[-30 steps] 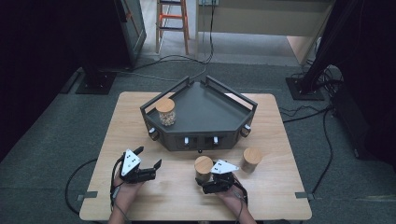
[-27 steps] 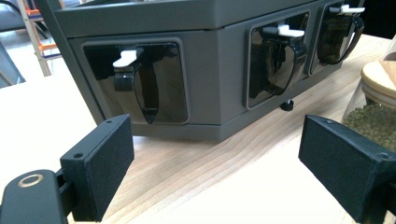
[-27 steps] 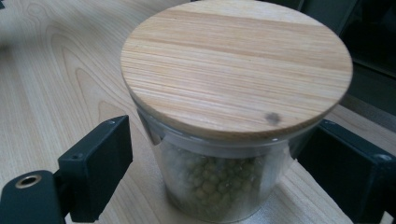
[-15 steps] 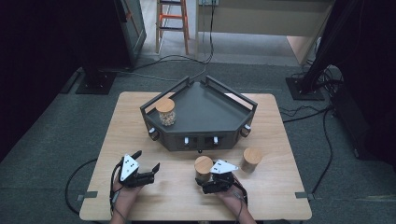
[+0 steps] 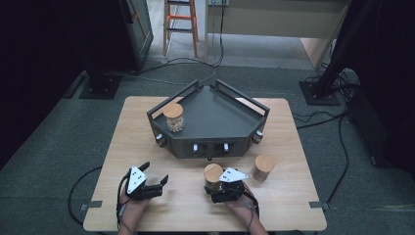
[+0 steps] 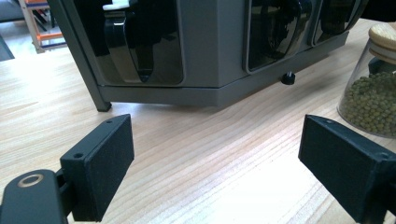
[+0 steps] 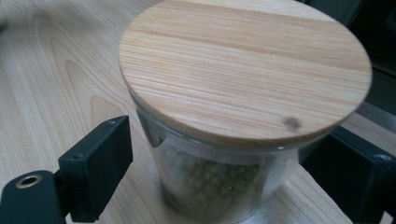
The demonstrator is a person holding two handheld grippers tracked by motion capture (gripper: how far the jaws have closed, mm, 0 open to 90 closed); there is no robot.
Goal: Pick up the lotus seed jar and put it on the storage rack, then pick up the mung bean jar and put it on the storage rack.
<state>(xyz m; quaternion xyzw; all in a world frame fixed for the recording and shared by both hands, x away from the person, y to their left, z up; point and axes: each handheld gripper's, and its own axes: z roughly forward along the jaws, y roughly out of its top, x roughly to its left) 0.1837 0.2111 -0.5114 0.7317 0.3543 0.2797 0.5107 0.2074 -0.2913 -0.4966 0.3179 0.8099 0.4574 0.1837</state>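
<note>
Jar of green beans (image 7: 224, 154): glass, round wooden lid (image 7: 245, 70) seated on top; upright on the wooden table (image 5: 293, 196), near the front edge, just in front of the dark tray's front face; seen in the high view at (image 5: 213, 175).
Jar's contents: small green beans, filling the lower part of the glass; also seen at the right edge of the left gripper view (image 6: 371, 100).
Right gripper (image 5: 222, 188): low over the table, jaws reaching either side of the jar.
Right jaws: spread wide around the glass body below the lid, a gap visible beside the left jaw; contact on the right side cannot be told.
Right hand (image 5: 242, 203): behind the gripper, forearm entering from the bottom edge.
Left gripper (image 5: 152, 177): well to the left of the jar, low over bare tabletop, pointed toward the tray.
Left jaws: wide apart, nothing between them but wood grain.
Left hand (image 5: 129, 205): holding the gripper from behind, cable trailing off the table edge.
Second jar (image 5: 264, 168): wooden lid, upright on the table just right of the right gripper, apart from it.
Tray (image 5: 220, 120): dark, angular, railed; at mid-table, with knobs along its front.
Third jar (image 5: 173, 116): upright on the tray's left part, pale contents, wooden lid.
</note>
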